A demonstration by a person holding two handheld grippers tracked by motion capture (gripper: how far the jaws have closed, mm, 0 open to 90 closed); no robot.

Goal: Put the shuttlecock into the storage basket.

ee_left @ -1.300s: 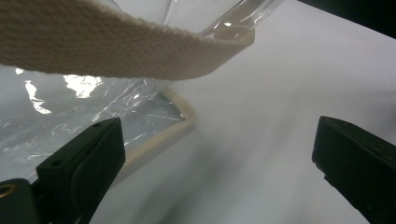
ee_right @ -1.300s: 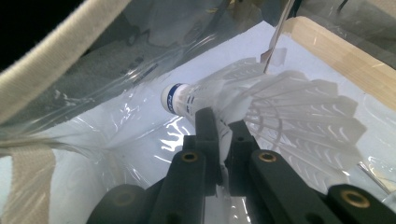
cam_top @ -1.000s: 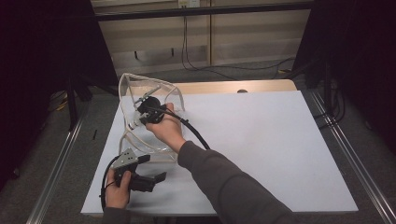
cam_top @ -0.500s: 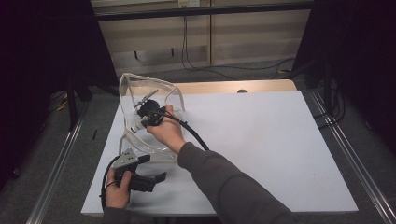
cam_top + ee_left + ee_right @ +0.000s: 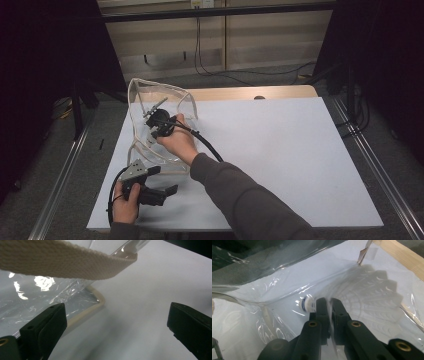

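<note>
We work on a white sheet (image 5: 280,160) laid over a pale wooden table (image 5: 240,93), whose bare edge shows along the far side; around it the room is dim, with grey floor, metal rails at both sides and dark cables hanging against a light back wall. A clear plastic bag (image 5: 150,100) with cream trim stands open at the sheet's far left. Our right gripper (image 5: 159,124) reaches into its mouth, and in the right gripper view its jaws are pressed nearly together on the feather skirt of a white shuttlecock (image 5: 372,297), whose cork (image 5: 306,303) with a blue band (just left of the jaw tips) points away inside the bag. Our left gripper (image 5: 161,191) rests low at the sheet's near left corner, jaws spread wide with nothing between them; its own view shows the bag's trimmed corner (image 5: 98,298) just beside one jaw and a cream webbing strap (image 5: 62,263) crossing overhead. From above the shuttlecock is too small to pick out behind the glossy film, and the bag's creases and glare blur how its far wall lies.
</note>
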